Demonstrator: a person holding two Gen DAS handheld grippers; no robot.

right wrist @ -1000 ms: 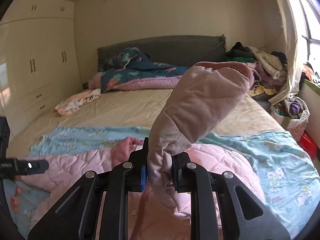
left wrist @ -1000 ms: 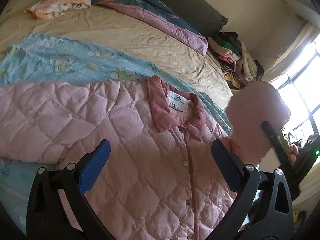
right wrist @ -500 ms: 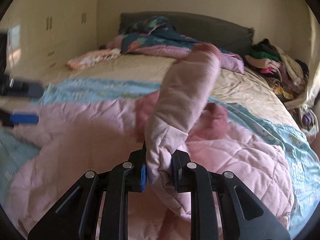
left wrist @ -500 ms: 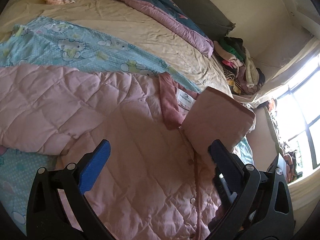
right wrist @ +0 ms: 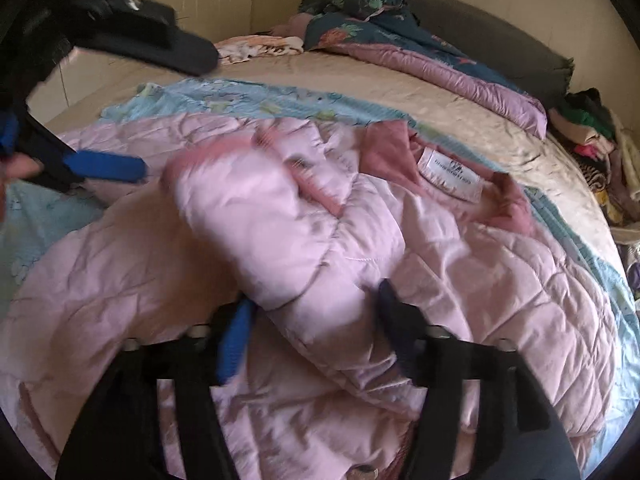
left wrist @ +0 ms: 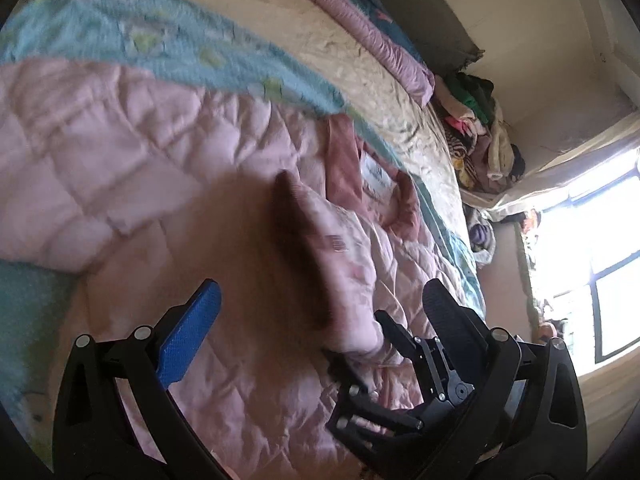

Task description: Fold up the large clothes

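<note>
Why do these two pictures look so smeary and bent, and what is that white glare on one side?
Left wrist view: the window is blown out to white, the pink quilted jacket is streaked by motion blur, and a dark shadow lies under its folded sleeve. Right wrist view: the sleeve and the near jaws are smeared, though the collar label stays fairly sharp. Both views curve at the edges from the fisheye lens.

We see a pale pink quilted jacket (right wrist: 460,272) with a darker rose collar (right wrist: 388,156) and a white label (right wrist: 450,174). Beneath it lies a light blue cartoon-print blanket (right wrist: 248,100) on a beige sheet (right wrist: 420,96), beyond them a navy floral, mauve-backed quilt (right wrist: 420,52).
</note>
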